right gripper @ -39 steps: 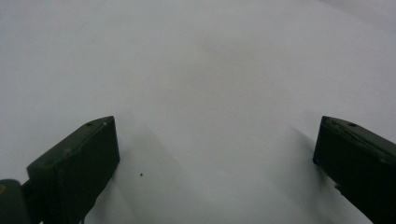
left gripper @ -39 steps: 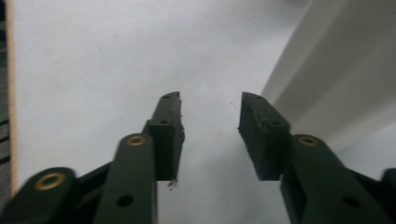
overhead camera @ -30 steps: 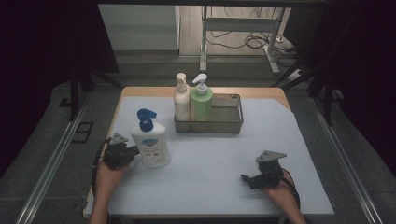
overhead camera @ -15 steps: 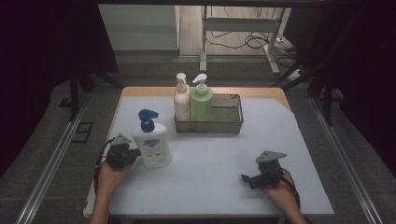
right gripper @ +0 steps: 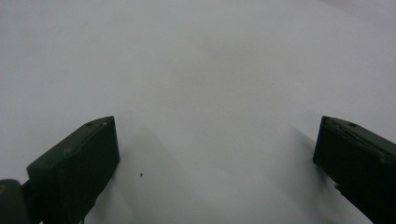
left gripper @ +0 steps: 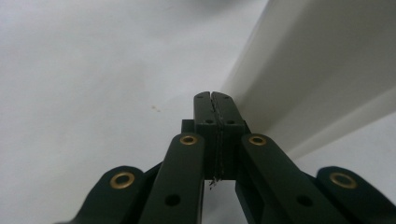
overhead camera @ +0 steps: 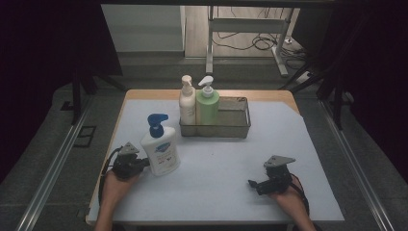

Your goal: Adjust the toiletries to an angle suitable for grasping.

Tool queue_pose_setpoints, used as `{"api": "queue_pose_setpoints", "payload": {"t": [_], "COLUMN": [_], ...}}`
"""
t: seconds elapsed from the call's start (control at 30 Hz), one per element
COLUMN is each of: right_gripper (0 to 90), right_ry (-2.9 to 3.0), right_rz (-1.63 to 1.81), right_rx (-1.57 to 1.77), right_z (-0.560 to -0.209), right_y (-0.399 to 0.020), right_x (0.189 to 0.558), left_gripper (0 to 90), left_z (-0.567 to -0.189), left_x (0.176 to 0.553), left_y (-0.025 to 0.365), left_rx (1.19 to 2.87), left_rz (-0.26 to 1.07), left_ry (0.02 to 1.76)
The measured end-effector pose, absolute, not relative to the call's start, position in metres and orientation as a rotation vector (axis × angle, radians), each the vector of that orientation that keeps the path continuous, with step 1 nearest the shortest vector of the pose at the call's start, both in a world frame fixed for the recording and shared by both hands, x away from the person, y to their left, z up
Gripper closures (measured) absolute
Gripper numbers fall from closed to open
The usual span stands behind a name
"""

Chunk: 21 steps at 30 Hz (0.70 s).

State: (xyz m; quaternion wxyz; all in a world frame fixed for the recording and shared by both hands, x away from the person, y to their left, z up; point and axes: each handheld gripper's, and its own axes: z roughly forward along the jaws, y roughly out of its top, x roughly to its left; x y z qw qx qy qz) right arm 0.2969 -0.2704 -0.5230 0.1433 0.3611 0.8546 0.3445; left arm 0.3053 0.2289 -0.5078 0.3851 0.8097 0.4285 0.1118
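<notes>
Each black tool, left tool [overhead camera: 129,162] and right tool [overhead camera: 275,179], carries a grey triangular plate, brass rivets and a black cable.

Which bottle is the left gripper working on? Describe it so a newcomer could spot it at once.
On the white table mat, look near the front left, beside the left gripper. The bottle stands alone there, white with a blue pump top and blue label, unlike the two pale bottles in the wire basket behind.
</notes>
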Motion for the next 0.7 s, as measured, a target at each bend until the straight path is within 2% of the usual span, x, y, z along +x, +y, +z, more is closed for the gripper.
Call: {"api": "queue_pose_setpoints", "payload": {"t": [0.7], "right_gripper": [0.0], "right_ry": [2.465], "right_rz": [0.994], "right_rx": [1.040], "right_z": [-0.523], "right_y": [-0.270], "right_x": [0.297], "left_gripper": [87.3], "left_z": [-0.512], "left_x": [0.310], "left_y": [0.203], "left_rx": [2.130], "left_rz": [0.252], "left_ry": [0.990]}}
